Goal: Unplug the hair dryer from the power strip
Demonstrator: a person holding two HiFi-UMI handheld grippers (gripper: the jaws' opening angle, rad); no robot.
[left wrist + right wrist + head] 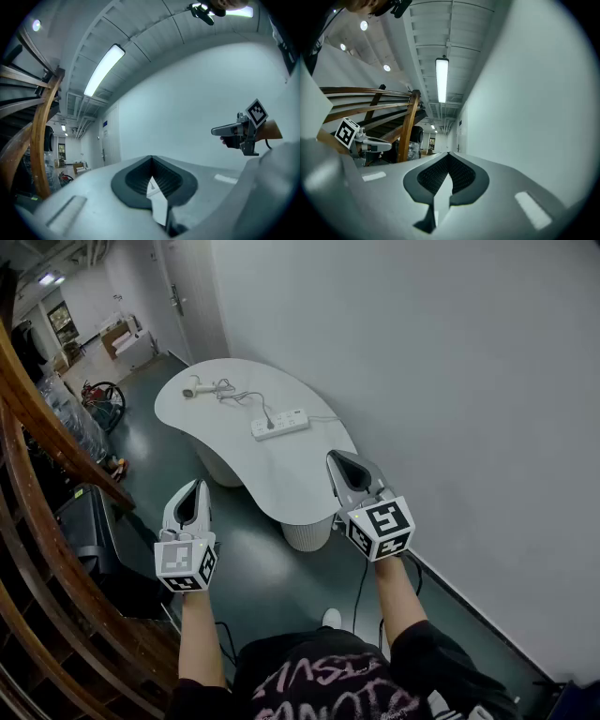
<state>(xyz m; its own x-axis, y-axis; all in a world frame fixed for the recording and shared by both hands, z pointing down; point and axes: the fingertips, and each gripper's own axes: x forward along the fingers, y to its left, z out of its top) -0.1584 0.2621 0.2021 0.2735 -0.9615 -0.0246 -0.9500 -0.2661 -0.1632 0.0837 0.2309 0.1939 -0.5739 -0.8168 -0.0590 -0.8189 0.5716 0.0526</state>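
Note:
A white hair dryer [191,388] lies at the far end of a white curved table [281,474]. Its cord [246,397] runs to a white power strip [279,423] in the middle of the table, where the plug [271,424] sits in a socket. My left gripper [199,491] hovers over the floor, short of the table, jaws closed and empty. My right gripper [339,461] is raised over the table's near edge, also shut and empty. The left gripper view shows the closed tips [151,161] against the wall, with the right gripper [234,130] beside. The right gripper view shows its closed tips [449,157].
A wooden stair railing [42,437] curves along the left, with a black box [89,531] below it. A white wall [450,381] borders the table's right side. A black cable [359,592] trails on the dark floor near the table's ribbed base [307,532].

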